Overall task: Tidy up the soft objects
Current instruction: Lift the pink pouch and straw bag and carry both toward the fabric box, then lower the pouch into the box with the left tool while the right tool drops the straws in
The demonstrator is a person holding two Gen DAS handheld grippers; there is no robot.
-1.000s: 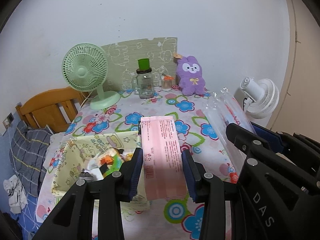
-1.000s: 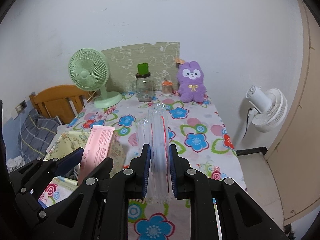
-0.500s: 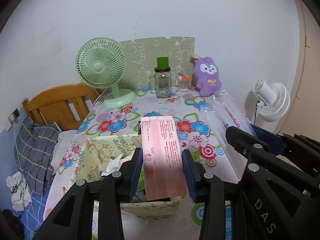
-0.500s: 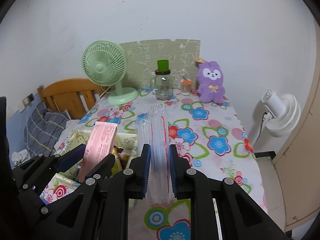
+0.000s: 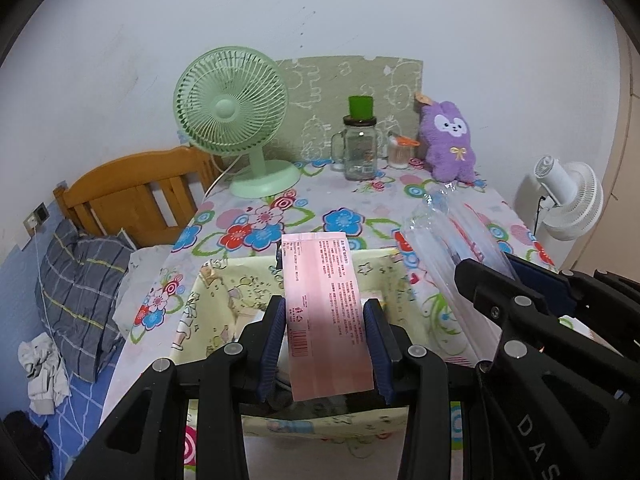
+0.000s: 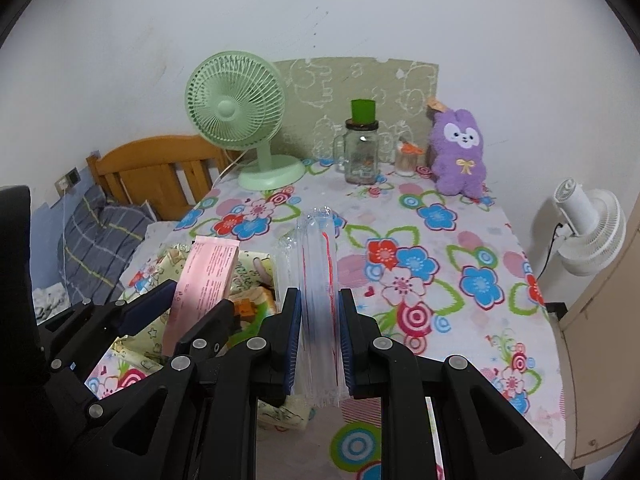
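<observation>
Between the blue pads of the left gripper sits a pink packet, clamped at its lower third with the jaws partly closed on its two long edges. It reads as light and flat, a thin paper or film pouch that would bend easily; the grip on the edges looks sensible, since a squeeze across the broad face would likely crease it. Its long axis runs straight out ahead of the claw, the free end pointing away and slightly up, over the yellow fabric basket that lies just below and beyond the fingertips.

Further right, the right gripper is pinched nearly closed on a clear plastic pack with red lines inside. This one looks slippery and floppy, probably light as well, and the pads press its flat sides near the base, so the far end may sag or slide. Its long axis also points forward from the claw, toward the flowered tablecloth. The basket lies to the left of this claw, just beside the left gripper's pink packet.
</observation>
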